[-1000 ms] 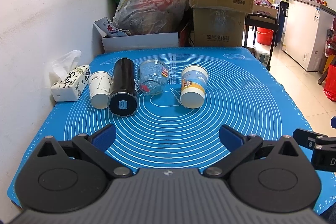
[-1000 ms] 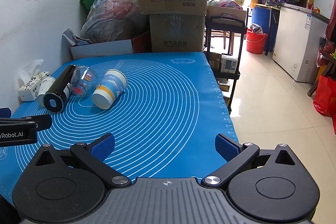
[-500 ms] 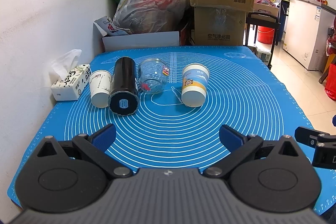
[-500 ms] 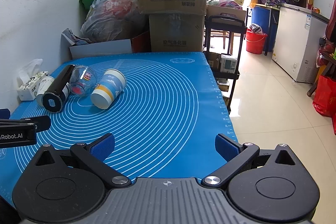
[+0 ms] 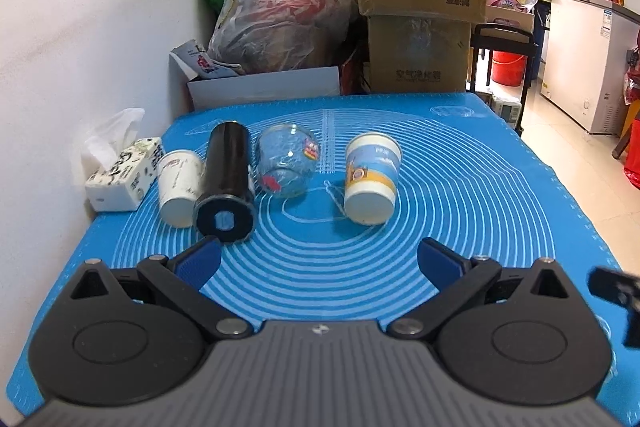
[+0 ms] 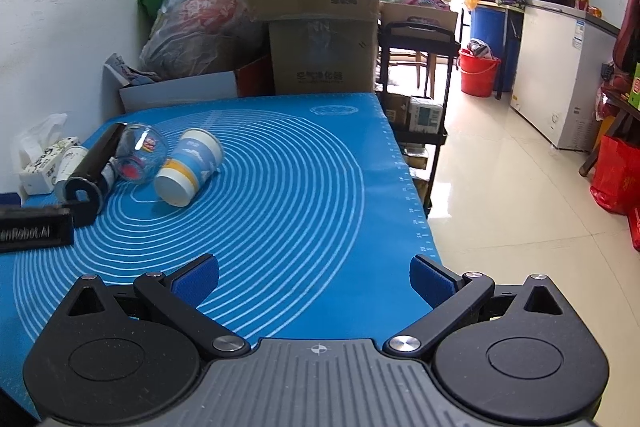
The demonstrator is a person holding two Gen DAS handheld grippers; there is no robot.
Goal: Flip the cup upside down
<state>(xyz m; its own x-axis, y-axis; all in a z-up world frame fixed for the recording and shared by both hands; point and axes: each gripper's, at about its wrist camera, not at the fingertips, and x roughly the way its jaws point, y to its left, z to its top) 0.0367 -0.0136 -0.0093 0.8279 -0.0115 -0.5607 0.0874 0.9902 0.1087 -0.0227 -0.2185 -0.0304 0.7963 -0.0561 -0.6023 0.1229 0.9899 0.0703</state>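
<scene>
Several cups lie on their sides in a row on the blue mat (image 5: 460, 211), bases towards me: a white paper cup (image 5: 179, 183), a black tumbler (image 5: 227, 183), a clear glass cup (image 5: 286, 167) and a blue-and-white paper cup (image 5: 371, 179). In the right wrist view they lie at the left: the blue-and-white cup (image 6: 188, 167), the glass cup (image 6: 138, 153), the tumbler (image 6: 94, 173). My left gripper (image 5: 319, 261) is open and empty, short of the row. My right gripper (image 6: 314, 279) is open and empty over the mat's right part.
A tissue box (image 5: 124, 173) sits at the mat's left edge by the white wall. Cardboard boxes (image 5: 420, 7) and bags stand behind the table. A black cart (image 6: 416, 99) and open floor lie to the right.
My left gripper has moved forward towards the row of cups, which look larger. My right gripper has shifted slightly forward.
</scene>
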